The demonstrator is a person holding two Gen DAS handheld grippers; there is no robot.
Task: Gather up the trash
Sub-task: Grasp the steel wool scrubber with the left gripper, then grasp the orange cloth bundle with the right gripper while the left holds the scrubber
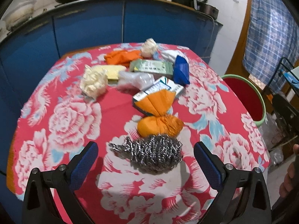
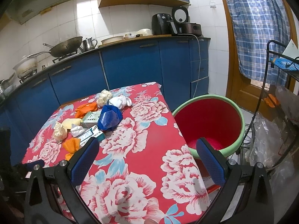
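Note:
A steel-wool scrubber [image 1: 151, 154] lies on the red floral tablecloth [image 1: 65, 123], between the spread fingers of my open left gripper [image 1: 145, 163]. Behind it lie an orange paper wad [image 1: 158, 119], a small carton [image 1: 158, 91], a blue wad [image 1: 180, 71], a green box [image 1: 151, 66], cream wads [image 1: 93, 82] and more litter. My right gripper [image 2: 147, 160] is open and empty above the table's right edge. A red basin with a green rim [image 2: 211, 123] stands beside the table; it also shows in the left wrist view [image 1: 244, 97]. The litter pile shows in the right wrist view, with the blue wad [image 2: 109, 119] nearest.
Blue kitchen cabinets [image 2: 130, 65] run behind the table, with a wok [image 2: 65, 45], pots and appliances on the counter. A wire rack [image 2: 276, 93] with plastic bags stands right of the basin. A checked curtain [image 2: 261, 28] hangs over a doorway.

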